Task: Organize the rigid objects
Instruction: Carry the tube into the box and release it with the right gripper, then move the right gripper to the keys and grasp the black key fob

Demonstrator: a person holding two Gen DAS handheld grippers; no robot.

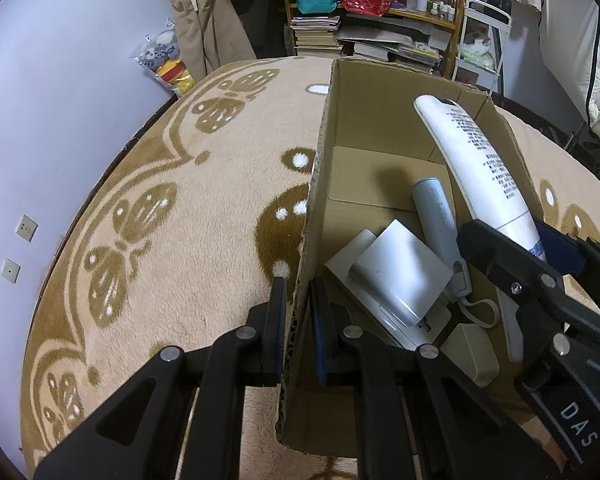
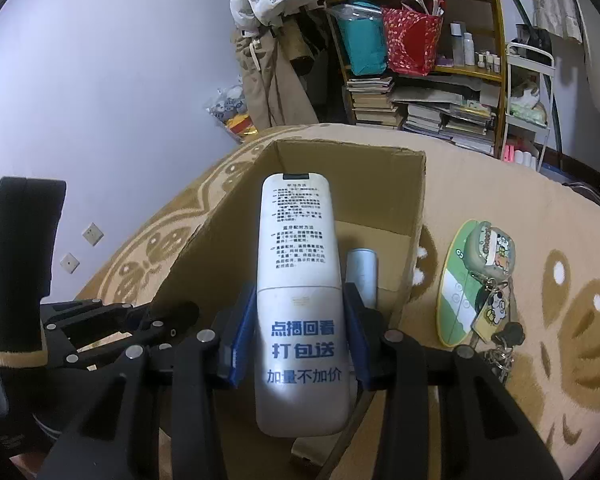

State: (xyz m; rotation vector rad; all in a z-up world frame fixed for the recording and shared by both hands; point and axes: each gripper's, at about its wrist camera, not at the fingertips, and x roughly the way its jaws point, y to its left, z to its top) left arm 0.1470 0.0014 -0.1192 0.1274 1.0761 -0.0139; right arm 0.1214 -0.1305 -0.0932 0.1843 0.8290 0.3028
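— How many boxes?
— One open brown cardboard box [image 1: 380, 128].
— And inside it?
— One long white remote control [image 2: 300, 280], one pale grey cylinder [image 1: 436, 216], one white square charger block [image 1: 400, 276].
— Outside the box?
— One green oval card [image 2: 458, 292], one cartoon-printed keychain pouch [image 2: 490, 250] with keys.

Dim indoor light, cool bluish cast on wall [image 1: 60, 92]. Strong fisheye bending seen at edges, dark vignette in corners. Soft shadow cast inside cardboard box [image 1: 388, 176]. Bright glare noted on white remote control [image 2: 300, 396] near lens. Focus sharp throughout, no motion blur.
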